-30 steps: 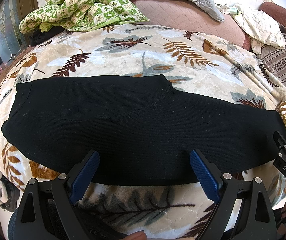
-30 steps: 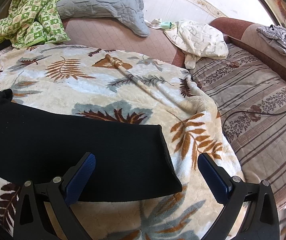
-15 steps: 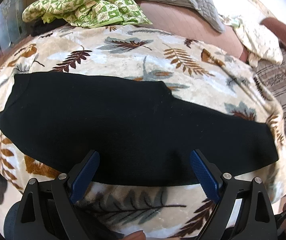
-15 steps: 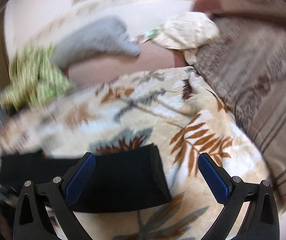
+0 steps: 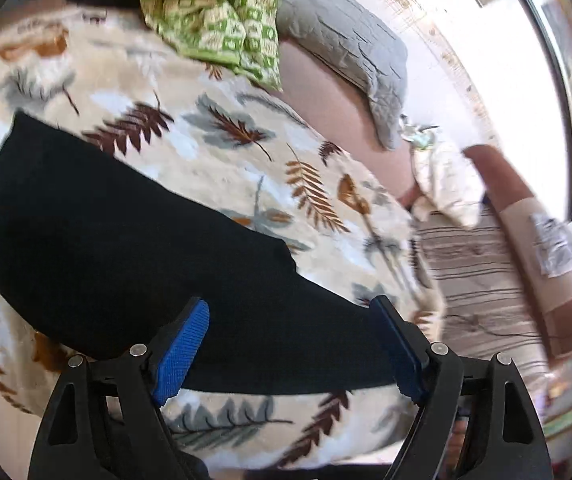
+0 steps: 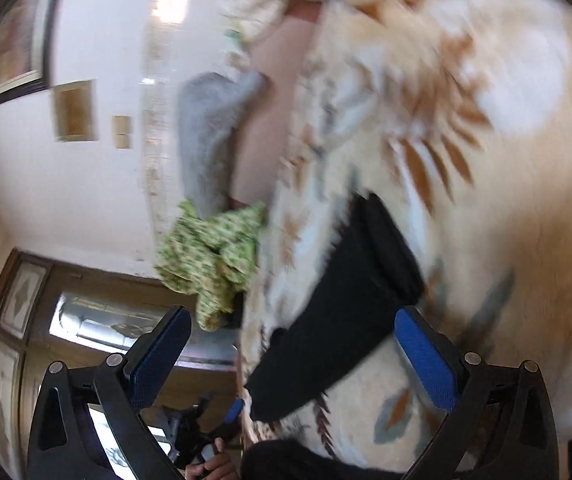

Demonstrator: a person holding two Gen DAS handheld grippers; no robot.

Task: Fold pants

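The black pants (image 5: 133,248) lie flat, folded lengthwise, on a leaf-patterned blanket (image 5: 245,160) on the bed. My left gripper (image 5: 294,348) is open and empty, its blue pads over the near edge of the pants. My right gripper (image 6: 290,356) is open and empty. Its view is rolled sideways and blurred. The pants (image 6: 350,304) show there as a dark strip across the blanket (image 6: 486,208), with the right pad beside the leg end. The left gripper (image 6: 221,424) and the hand holding it show low in the right wrist view.
A green patterned cloth (image 5: 213,12) and a grey pillow (image 5: 346,44) lie at the head of the bed. A cream cloth (image 5: 446,184) and a striped cover (image 5: 486,280) lie to the right. A wall and a wooden door (image 6: 85,320) stand beyond the bed.
Both grippers have swung and tilted. The left view has rotated rightward along the pants. The right view has rolled about a quarter turn and blurred. The pants have not moved.
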